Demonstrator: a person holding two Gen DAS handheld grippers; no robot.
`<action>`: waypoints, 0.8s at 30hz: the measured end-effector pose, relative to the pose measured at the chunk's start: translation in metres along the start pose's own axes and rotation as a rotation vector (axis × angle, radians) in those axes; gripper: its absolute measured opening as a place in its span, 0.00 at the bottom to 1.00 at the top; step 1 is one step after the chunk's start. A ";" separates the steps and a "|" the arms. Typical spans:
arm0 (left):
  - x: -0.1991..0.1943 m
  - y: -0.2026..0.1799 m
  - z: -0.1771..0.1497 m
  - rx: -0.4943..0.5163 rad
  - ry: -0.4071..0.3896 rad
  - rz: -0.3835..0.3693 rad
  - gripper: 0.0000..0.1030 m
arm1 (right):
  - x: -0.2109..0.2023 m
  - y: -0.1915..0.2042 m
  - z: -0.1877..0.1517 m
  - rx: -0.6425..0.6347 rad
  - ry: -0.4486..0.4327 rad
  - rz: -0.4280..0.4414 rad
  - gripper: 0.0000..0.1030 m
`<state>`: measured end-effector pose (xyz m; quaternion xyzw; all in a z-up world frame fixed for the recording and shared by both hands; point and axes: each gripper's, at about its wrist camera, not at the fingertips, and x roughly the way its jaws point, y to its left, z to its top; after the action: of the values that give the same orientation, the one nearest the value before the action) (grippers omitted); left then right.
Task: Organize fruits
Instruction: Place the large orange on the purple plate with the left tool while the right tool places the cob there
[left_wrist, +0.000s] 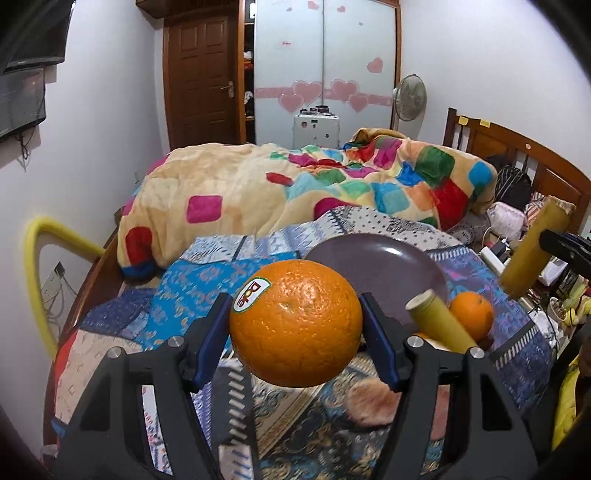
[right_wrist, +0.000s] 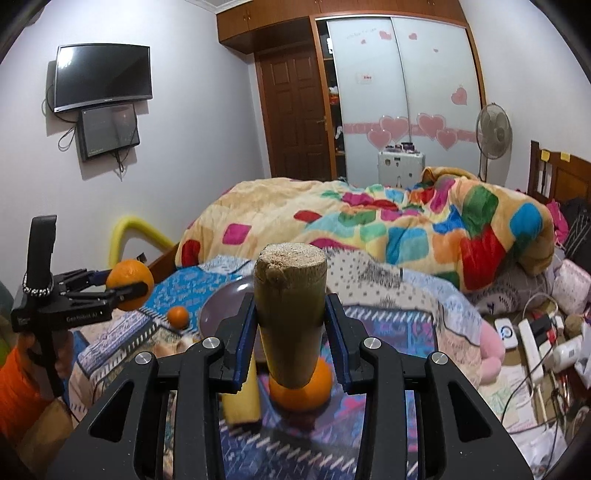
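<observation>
My left gripper (left_wrist: 295, 325) is shut on a large orange (left_wrist: 295, 323) with a sticker and holds it above the patterned cloth, in front of a dark purple plate (left_wrist: 376, 266). It also shows in the right wrist view (right_wrist: 127, 286), left of the plate (right_wrist: 225, 306). My right gripper (right_wrist: 291, 328) is shut on a yellow-green sugarcane piece (right_wrist: 290, 314), held upright above an orange (right_wrist: 301, 387) on the cloth. It also shows at the right edge of the left wrist view (left_wrist: 533, 251). Another sugarcane piece (left_wrist: 439, 321) and a small orange (left_wrist: 471, 314) lie right of the plate.
A colourful blanket (left_wrist: 295, 192) is heaped on the bed behind the plate. A peach-coloured fuzzy fruit (left_wrist: 373, 404) lies on the cloth under my left gripper. Power strips and cables (right_wrist: 532, 343) clutter the right side. A yellow foam tube (left_wrist: 37, 280) stands at the left.
</observation>
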<state>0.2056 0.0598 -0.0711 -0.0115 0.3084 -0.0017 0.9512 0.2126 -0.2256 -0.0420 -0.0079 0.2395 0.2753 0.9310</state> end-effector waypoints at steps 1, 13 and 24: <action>0.003 -0.002 0.003 0.001 -0.001 -0.006 0.66 | 0.002 0.000 0.002 -0.006 -0.001 -0.004 0.32; 0.053 -0.021 0.016 0.044 0.046 -0.016 0.66 | 0.052 -0.001 0.011 -0.036 0.081 0.008 0.32; 0.103 -0.022 0.019 0.049 0.155 -0.044 0.66 | 0.109 -0.003 0.009 -0.028 0.228 0.027 0.32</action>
<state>0.2998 0.0371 -0.1159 0.0052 0.3808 -0.0311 0.9241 0.2986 -0.1712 -0.0835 -0.0488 0.3401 0.2885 0.8937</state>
